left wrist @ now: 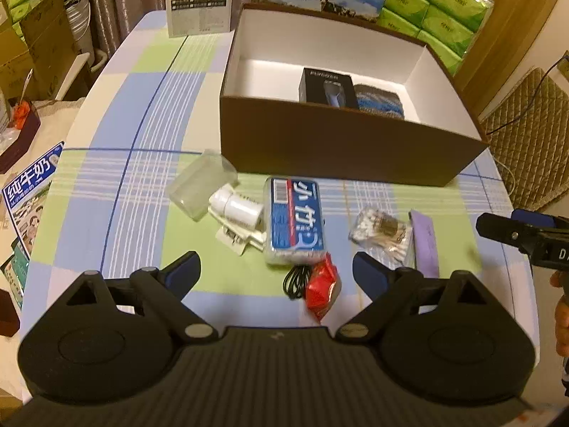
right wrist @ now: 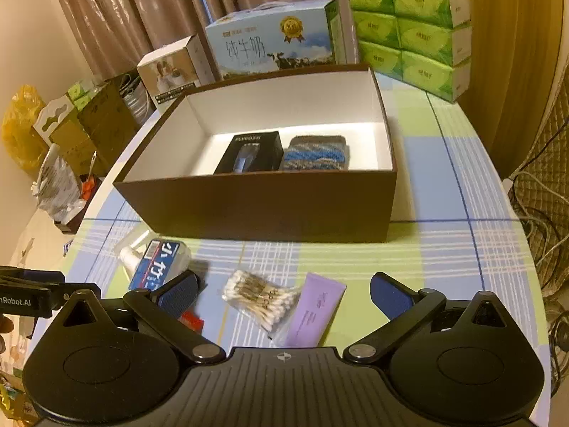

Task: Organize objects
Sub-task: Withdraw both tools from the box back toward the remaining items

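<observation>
A brown open box (left wrist: 341,153) (right wrist: 270,206) sits on the checked tablecloth. It holds a black product box (left wrist: 327,87) (right wrist: 250,153) and a blue-grey knitted item (left wrist: 378,101) (right wrist: 314,158). In front of it lie a clear plastic case (left wrist: 201,185), a white bottle (left wrist: 236,208), a blue cotton-swab pack (left wrist: 293,222) (right wrist: 158,259), a black cable coil (left wrist: 295,281), a red packet (left wrist: 322,286), a bag of cotton swabs (left wrist: 382,231) (right wrist: 261,293) and a purple tube (left wrist: 425,243) (right wrist: 314,311). My left gripper (left wrist: 277,270) is open above the red packet. My right gripper (right wrist: 282,293) is open above the swab bag and purple tube.
A milk carton (right wrist: 274,41), a white box (right wrist: 174,67) and stacked green tissue packs (right wrist: 412,32) stand behind the brown box. Cardboard boxes and bags (right wrist: 89,124) crowd the left of the table. A quilted chair with cables (left wrist: 530,135) is at the right.
</observation>
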### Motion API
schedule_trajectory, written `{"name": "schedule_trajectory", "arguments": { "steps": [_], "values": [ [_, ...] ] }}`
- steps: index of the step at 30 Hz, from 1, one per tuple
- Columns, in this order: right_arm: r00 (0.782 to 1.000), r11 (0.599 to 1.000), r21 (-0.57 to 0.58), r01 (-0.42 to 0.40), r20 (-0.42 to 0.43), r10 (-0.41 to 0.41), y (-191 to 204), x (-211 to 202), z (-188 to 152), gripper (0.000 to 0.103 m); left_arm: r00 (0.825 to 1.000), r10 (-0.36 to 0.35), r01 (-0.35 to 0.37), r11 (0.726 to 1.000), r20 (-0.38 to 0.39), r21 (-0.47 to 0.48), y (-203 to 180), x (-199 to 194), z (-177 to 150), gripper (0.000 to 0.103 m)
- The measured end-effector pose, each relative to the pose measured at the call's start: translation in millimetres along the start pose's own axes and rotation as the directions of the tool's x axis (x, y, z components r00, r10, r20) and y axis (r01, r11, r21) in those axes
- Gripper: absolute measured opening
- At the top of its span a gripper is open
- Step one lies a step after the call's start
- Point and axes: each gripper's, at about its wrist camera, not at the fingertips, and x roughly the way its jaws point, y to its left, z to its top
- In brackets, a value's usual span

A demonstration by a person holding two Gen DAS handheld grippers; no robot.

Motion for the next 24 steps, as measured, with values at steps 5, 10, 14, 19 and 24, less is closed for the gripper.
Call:
{"name": "schedule_trajectory", "arguments": {
  "steps": [5, 10, 14, 19, 24],
  "values": [
    [0.999, 1.000, -0.004, -0.010, -0.031, 0.010, 3, 5, -7, 0.101, 1.000, 0.011, -0.012, 1.000, -0.012, -0.011, 0, 3, -5, 0.090],
    [0.998, 1.000, -0.009, -0.017, -0.068, 0.016, 5, 13, -17, 0.101, 0.999, 0.028, -0.028, 1.000, -0.021, -0.009, 0, 6, -10, 0.090],
    [0.996, 1.000, -0.011, -0.019, -0.089, 0.018, 5, 17, -25, 0.101, 0.999, 0.029, -0.029, 1.000, -0.027, -0.010, -1, 9, -13, 0.090],
    [0.995, 1.000, -0.009, -0.012, -0.104, 0.011, 4, 20, -29, 0.101, 0.999, 0.033, -0.033, 0.999, -0.036, -0.003, -3, 12, -17, 0.090],
    [0.993, 1.000, -0.008, 0.000, -0.117, -0.001, 3, 24, -34, 0.101, 0.998, 0.035, -0.034, 0.999, -0.045, 0.006, -6, 16, -20, 0.090]
  ]
}}
